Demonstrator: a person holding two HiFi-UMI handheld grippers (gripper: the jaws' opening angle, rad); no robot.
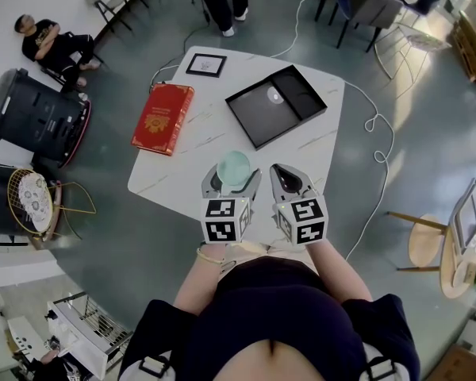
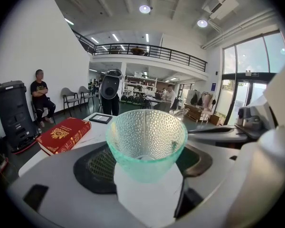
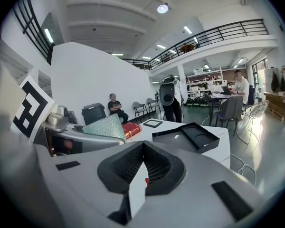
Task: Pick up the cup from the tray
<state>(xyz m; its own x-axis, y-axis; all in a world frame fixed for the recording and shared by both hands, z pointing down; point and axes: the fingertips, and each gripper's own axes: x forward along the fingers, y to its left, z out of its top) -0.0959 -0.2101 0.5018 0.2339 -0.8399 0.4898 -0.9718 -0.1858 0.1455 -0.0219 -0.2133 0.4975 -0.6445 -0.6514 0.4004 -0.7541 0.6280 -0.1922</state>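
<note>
A green dimpled glass cup (image 1: 236, 165) is held upright above the table's near edge, clear of the black tray (image 1: 258, 116). My left gripper (image 1: 232, 179) is shut on the cup (image 2: 146, 141), with its jaws pressing against the lower sides. In the right gripper view the cup (image 3: 104, 126) shows at the left and the tray (image 3: 190, 137) lies ahead. My right gripper (image 1: 289, 179) hangs just right of the left one. Its jaws (image 3: 141, 170) are shut with nothing between them.
A red book (image 1: 163, 117) lies on the white table (image 1: 214, 133) at the left, and a small black picture frame (image 1: 206, 64) at the far edge. Chairs, a black machine (image 1: 36, 113) and people stand around the table. A white cable (image 1: 377, 133) trails on the floor at the right.
</note>
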